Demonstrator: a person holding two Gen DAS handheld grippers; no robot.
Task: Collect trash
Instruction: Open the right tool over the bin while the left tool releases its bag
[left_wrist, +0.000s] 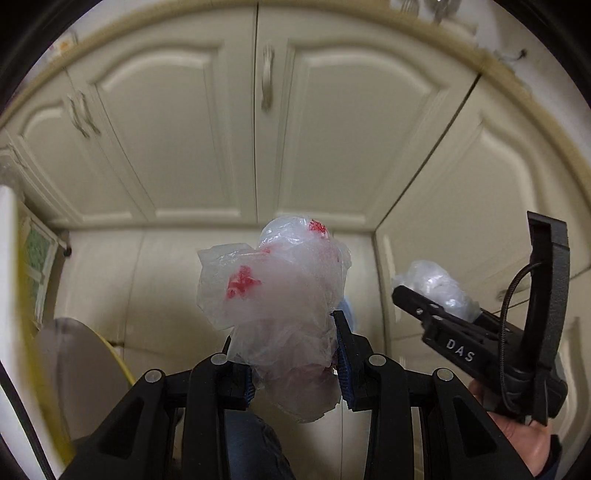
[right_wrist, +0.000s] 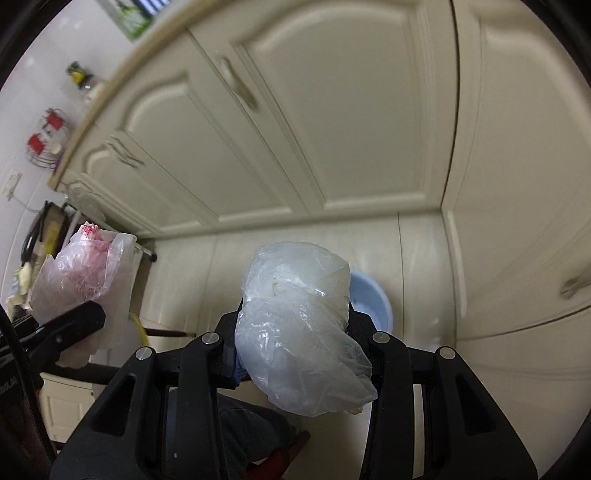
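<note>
While both hands carry trash low before cream cabinet doors (left_wrist: 207, 147), left gripper (left_wrist: 295, 354) clamps red-printed plastic bag (left_wrist: 273, 291), right gripper (right_wrist: 295, 332) pinches clear crumpled bag (right_wrist: 299, 325) — jaws part-closed, likely bound for blue bin (right_wrist: 373, 299) on far floor.

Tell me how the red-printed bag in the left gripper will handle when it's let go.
The red-printed bag looks thin and crumpled, so probably floppy and very light. It billows above the left gripper, so it may drift or spring open rather than drop straight. The film looks glossy, so likely slippery.
</note>
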